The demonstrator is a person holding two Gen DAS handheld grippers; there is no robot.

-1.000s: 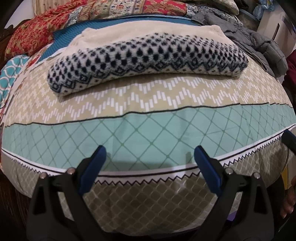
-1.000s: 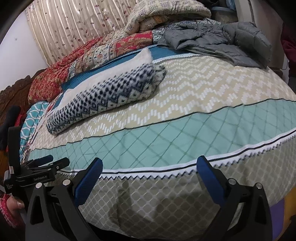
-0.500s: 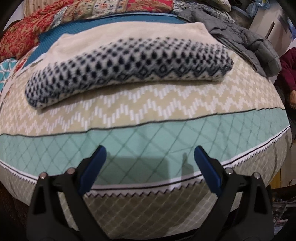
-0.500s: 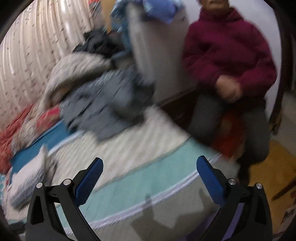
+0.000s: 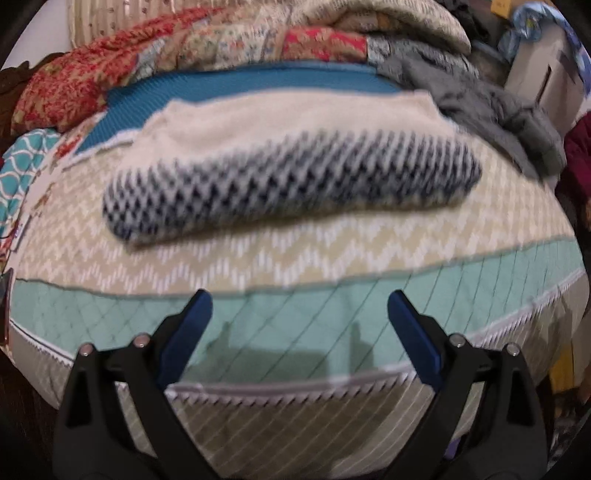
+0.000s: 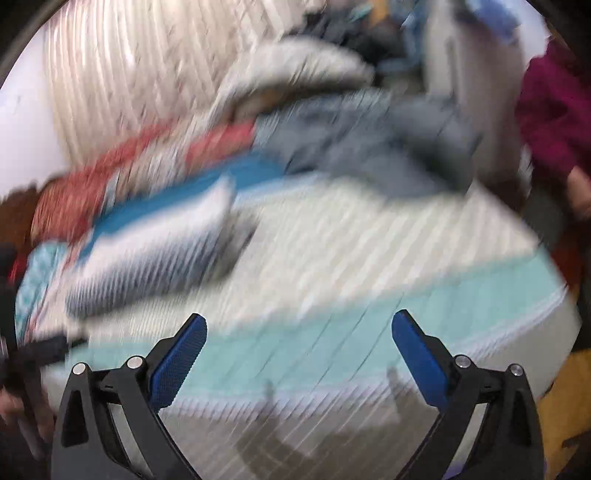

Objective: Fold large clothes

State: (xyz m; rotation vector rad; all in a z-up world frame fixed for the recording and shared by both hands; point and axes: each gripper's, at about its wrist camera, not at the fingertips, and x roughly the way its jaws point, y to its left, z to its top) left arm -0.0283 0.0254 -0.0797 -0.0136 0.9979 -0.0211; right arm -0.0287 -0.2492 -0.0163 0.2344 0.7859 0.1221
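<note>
- The folded cream-and-navy patterned fleece garment (image 5: 291, 181) lies on the bed (image 5: 332, 317), long axis crosswise, ahead of the left tongs (image 5: 299, 325).
- Left tongs and right tongs (image 6: 299, 343) gape wide, empty; the left look nearer.

no readable text in either view; both frames motion-blurred. only candidate is a small yellow tag (image 5: 499, 5) at the top right of the left wrist view, too small and smeared to read. no labels, brands or numbers legible anywhere else
</note>
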